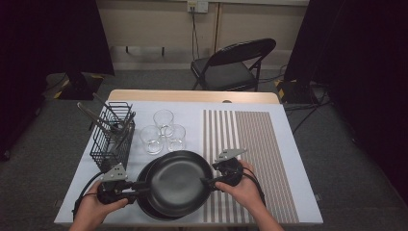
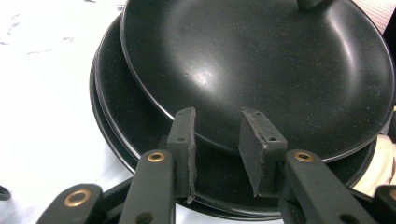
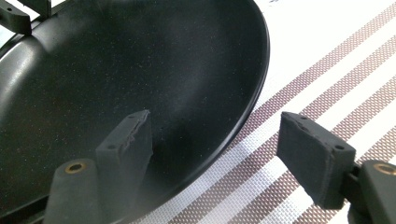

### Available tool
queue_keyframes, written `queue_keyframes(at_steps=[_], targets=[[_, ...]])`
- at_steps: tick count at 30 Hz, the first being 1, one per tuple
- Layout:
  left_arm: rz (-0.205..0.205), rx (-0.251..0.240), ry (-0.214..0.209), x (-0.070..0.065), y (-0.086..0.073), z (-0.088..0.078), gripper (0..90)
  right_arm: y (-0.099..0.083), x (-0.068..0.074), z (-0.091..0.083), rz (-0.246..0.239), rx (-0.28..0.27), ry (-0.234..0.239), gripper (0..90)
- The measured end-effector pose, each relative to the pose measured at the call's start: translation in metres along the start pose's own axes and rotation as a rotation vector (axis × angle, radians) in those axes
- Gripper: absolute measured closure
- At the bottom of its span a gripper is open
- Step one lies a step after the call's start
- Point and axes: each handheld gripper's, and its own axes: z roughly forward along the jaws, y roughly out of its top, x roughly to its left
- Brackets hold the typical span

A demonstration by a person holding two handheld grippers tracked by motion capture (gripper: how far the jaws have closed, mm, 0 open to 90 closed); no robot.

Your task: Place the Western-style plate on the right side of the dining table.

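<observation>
A stack of black plates [image 1: 146,206] sits at the table's front middle. The top plate [image 1: 178,183] lies shifted toward the far right on the ones below [image 2: 121,126]. My left gripper [image 1: 142,186] points at its left rim, open. In the left gripper view the pads [image 2: 183,140] stand apart side by side at the rim of the top plate [image 2: 261,60], not pressing it. My right gripper [image 1: 206,182] is at the right rim, wide open. One jaw hangs over the top plate [image 3: 116,60], the other over the striped placemat [image 3: 327,70].
Three clear glasses [image 1: 163,131] stand just behind the plates. A black wire rack [image 1: 113,139] with utensils is at the left. The striped placemat [image 1: 255,144] covers the right half of the table. A folding chair [image 1: 235,65] stands beyond the far edge.
</observation>
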Motion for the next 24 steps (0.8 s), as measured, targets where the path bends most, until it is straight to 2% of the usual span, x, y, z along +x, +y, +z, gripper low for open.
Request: queue_keyframes(at_steps=[8, 16, 24], targets=[[-0.005, -0.001, 0.002, -0.0004, 0.0006, 0.0013, 66.0, -0.0001, 0.0003, -0.0011, 0.0, 0.0, -0.002, 25.6], [-0.032, 0.001, 0.011, 0.0014, 0.0, 0.0032, 64.2, -0.0008, 0.0001, -0.002, 0.003, -0.004, 0.0, 25.6], [-0.014, 0.006, 0.012, 0.0013, 0.001, 0.0037, 64.2, -0.0014, -0.0005, -0.0028, 0.01, -0.007, 0.002, 25.4]])
